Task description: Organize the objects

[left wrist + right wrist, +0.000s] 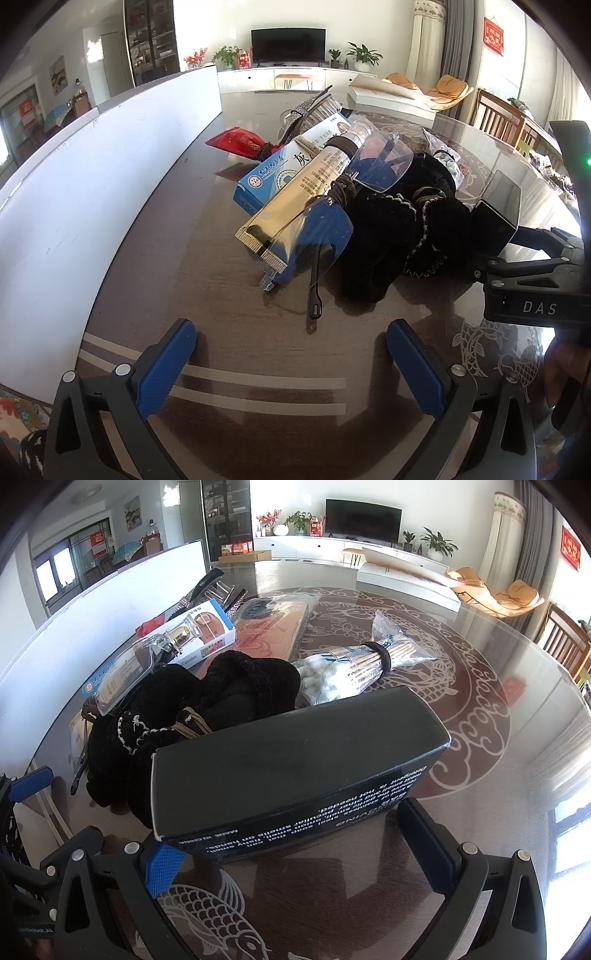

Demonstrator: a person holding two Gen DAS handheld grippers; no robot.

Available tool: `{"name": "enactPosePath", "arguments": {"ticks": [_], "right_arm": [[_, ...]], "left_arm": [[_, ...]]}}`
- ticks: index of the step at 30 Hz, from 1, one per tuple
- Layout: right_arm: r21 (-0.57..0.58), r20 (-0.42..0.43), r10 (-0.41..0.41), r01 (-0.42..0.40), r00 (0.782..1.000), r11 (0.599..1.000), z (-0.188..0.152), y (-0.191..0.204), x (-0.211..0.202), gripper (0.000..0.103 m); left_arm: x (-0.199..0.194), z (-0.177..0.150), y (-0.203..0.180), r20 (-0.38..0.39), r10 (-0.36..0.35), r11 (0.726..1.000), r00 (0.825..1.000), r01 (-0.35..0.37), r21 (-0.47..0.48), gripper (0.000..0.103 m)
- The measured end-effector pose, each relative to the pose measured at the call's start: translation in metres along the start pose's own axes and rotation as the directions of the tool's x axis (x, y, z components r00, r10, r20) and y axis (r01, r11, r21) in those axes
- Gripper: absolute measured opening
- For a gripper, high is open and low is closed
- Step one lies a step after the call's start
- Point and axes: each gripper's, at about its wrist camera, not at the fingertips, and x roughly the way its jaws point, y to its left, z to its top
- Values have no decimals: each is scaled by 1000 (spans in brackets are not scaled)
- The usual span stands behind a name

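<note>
Both pairs of jaws stand wide apart and press on nothing. On the left gripper [291, 358] they hang over bare desk [207, 295], just short of the clutter. The right gripper [295, 845] straddles the near end of a black box [295, 753], but its pads appear not to touch the sides.

That box lies flat on the glassy desk, against a black knitted bundle [192, 709]. It looks like light, stiff cardboard, probably best taken across its narrow width, where the pads would meet flat walls.

Clear safety glasses [332, 206] lie across a gold tube [295, 195] and a blue carton [266, 177]; they seem slick and easily scratched, so the black temple arm is the safer hold. A bagged bunch of cotton swabs [354, 664] lies beyond, soft and crinkly, likely best gripped at its band.
</note>
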Motion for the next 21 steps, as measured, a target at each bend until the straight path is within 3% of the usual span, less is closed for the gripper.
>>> {"name": "enactPosePath", "arguments": {"ticks": [21], "right_arm": [[0, 0, 1, -1, 1000, 1000, -1, 0, -1, 103]], "left_arm": [[0, 2, 0, -16, -17, 1000, 1000, 18, 25, 103]]}}
